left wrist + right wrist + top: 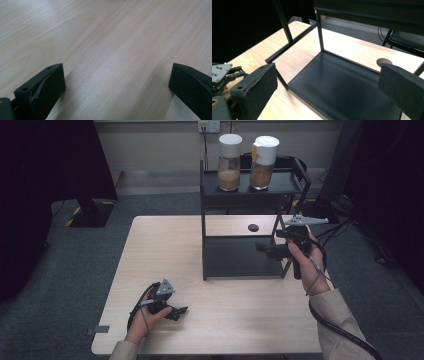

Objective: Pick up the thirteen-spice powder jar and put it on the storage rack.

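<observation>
My left gripper (176, 312) rests low on the wooden table (165, 250) near its front left, held by a hand. In the left gripper view its jaws stand wide apart over bare wood, so the left gripper (117, 75) is open with nothing in it. My right gripper (265, 249) hovers at the right side of a black two-level rack (240, 257), pointing in over its lower shelf. In the right gripper view the right gripper (327, 75) is open, with the dark lower shelf (342, 90) between and beyond its jaws.
Two glass jars with white lids, one (229, 162) beside the other (263, 162), stand on the rack's top shelf and hold brown contents. A round dark cable hole (253, 227) lies in the table behind the rack. Dark curtains flank the room.
</observation>
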The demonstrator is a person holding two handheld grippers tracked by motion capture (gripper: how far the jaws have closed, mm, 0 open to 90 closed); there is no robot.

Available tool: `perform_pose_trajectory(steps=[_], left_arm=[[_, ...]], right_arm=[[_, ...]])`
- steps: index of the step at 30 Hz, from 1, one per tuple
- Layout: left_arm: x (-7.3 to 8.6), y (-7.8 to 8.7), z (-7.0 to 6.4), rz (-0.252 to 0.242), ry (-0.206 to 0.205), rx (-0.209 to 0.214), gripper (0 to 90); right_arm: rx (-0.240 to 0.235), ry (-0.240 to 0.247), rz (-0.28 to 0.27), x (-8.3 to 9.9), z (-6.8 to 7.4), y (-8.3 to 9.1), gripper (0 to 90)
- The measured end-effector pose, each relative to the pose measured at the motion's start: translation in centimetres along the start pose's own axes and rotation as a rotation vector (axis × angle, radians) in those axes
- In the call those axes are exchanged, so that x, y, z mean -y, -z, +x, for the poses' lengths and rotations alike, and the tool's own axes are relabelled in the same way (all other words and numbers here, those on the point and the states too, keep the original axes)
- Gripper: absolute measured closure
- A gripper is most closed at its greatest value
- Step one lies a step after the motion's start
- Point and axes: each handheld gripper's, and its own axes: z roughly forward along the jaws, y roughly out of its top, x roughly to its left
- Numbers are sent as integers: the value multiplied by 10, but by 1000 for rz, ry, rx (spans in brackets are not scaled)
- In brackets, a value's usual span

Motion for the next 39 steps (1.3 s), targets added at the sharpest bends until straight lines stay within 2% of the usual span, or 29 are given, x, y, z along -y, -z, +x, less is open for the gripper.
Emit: perform_pose_trajectory(steps=[7,16,22,39], left_arm=[[0,0,0,0,0,0,0],[0,0,0,0,0,0,0],[0,0,0,0,0,0,0],[0,0,0,2,-4,0,0]], right_arm=[[1,5,16,14,-2,-2,13],[-5,-16,31,37,-7,-4,14],[3,-6,47,53,-9,-5,14],[11,-31,68,89,-18,-5,15]])
